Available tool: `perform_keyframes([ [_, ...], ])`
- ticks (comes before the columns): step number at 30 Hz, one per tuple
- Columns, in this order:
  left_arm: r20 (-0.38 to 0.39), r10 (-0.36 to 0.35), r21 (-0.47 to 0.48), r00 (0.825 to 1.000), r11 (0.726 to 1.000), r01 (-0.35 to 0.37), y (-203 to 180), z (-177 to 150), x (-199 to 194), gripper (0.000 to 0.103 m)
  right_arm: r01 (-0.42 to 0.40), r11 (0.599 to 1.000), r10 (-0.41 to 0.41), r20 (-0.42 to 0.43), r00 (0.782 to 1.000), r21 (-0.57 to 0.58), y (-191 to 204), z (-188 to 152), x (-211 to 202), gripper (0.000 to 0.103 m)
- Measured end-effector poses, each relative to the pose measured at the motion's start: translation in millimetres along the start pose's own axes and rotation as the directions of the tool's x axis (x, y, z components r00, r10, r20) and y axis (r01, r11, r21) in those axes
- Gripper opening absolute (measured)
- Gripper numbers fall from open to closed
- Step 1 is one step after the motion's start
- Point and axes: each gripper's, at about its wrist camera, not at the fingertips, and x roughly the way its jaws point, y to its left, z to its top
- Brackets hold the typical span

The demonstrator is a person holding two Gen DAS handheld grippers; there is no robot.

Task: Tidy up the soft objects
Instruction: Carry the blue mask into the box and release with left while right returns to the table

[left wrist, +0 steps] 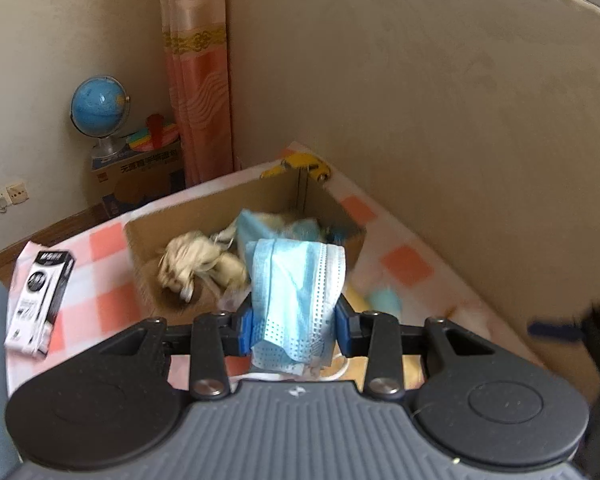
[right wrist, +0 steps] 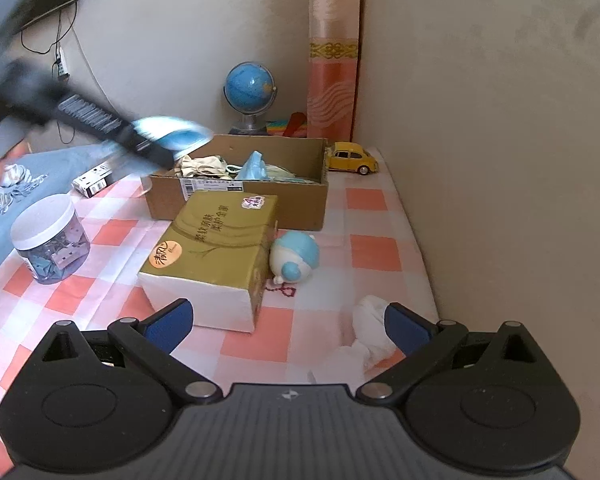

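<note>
My left gripper (left wrist: pixel 296 320) is shut on a blue face mask (left wrist: pixel 296 292) and holds it in the air near the front of an open cardboard box (left wrist: pixel 228 204). The box holds beige cloth (left wrist: pixel 196 260) and other blue masks (left wrist: pixel 260 224). In the right wrist view the left gripper (right wrist: pixel 172 148) with the mask (right wrist: pixel 180 134) hangs blurred above the box's (right wrist: pixel 236 204) left end. My right gripper (right wrist: pixel 288 322) is open and empty above the checked tablecloth (right wrist: pixel 260 344). A white crumpled cloth (right wrist: pixel 370 328) lies by its right finger.
A gold tissue pack (right wrist: pixel 216 252) lies in front of the box, with a blue-white ball toy (right wrist: pixel 294 256) to its right. A clear jar (right wrist: pixel 50 236) stands at the left, a yellow toy car (right wrist: pixel 352 158) by the wall. A black-white carton (left wrist: pixel 38 300) lies left.
</note>
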Motion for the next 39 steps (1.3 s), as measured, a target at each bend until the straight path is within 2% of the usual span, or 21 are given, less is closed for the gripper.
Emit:
perform_keyframes([
  [9, -0.050, 0.015, -0.100, 0.999, 0.995, -0.020, -9.8, 63.4, 79.5, 0.037, -0.012, 1.000, 0.011, 0.010, 1.000, 0.024, -12.9, -3.0, -2.4, 0.103],
  [15, -0.074, 0.061, -0.148, 0.995, 0.986, -0.071, -14.6, 76.2, 118.1, 0.037, 0.000, 1.000, 0.000, 0.000, 1.000, 0.022, -17.5, -4.8, -0.1, 0.103],
  [18, -0.094, 0.054, -0.184, 0.994, 0.980, -0.071, -10.7, 77.5, 132.6, 0.037, 0.002, 1.000, -0.002, -0.003, 1.000, 0.023, -20.0, -4.4, 1.0, 0.103],
  [19, -0.091, 0.057, -0.192, 0.994, 0.979, -0.074, -9.9, 78.8, 136.4, 0.039, 0.004, 1.000, -0.004, -0.005, 1.000, 0.025, -20.9, -4.3, 1.7, 0.103],
  [20, -0.081, 0.063, -0.199, 0.995, 0.977, -0.078, -9.2, 78.5, 139.1, 0.052, 0.006, 1.000, -0.006, -0.007, 1.000, 0.027, -21.8, -4.4, 2.4, 0.103],
  [21, -0.071, 0.074, -0.207, 0.995, 0.975, -0.087, -8.8, 78.3, 140.8, 0.059, 0.009, 1.000, -0.008, -0.009, 1.000, 0.028, -22.2, -4.4, 3.0, 0.103],
  [22, -0.059, 0.088, -0.212, 0.994, 0.972, -0.099, -8.9, 78.5, 141.4, 0.072, 0.009, 1.000, -0.009, -0.011, 1.000, 0.028, -22.3, -4.4, 3.1, 0.103],
  [23, -0.045, 0.106, -0.216, 0.993, 0.970, -0.113, -9.1, 77.8, 139.4, 0.077, 0.008, 1.000, -0.008, -0.012, 1.000, 0.027, -22.1, -4.6, 3.0, 0.103],
  [27, -0.022, 0.086, -0.203, 0.996, 0.975, -0.088, -10.1, 79.1, 126.6, 0.077, 0.007, 1.000, -0.007, -0.011, 1.000, 0.020, -20.7, -4.6, 1.8, 0.103],
  [30, 0.011, 0.087, -0.183, 0.996, 0.980, -0.084, -13.7, 76.9, 107.6, 0.084, 0.000, 1.000, 0.000, -0.008, 1.000, 0.022, -19.6, -4.4, 1.4, 0.103],
  [32, 0.030, 0.090, -0.153, 0.995, 0.985, -0.085, -17.7, 74.2, 94.5, 0.091, -0.007, 1.000, 0.007, -0.008, 1.000, 0.020, -18.9, -5.3, 0.2, 0.103],
  [39, 0.052, 0.096, -0.035, 0.994, 0.995, -0.094, -31.7, 54.5, 49.5, 0.094, -0.016, 1.000, 0.016, -0.001, 1.000, 0.023, -17.8, -11.0, -8.1, 0.103],
])
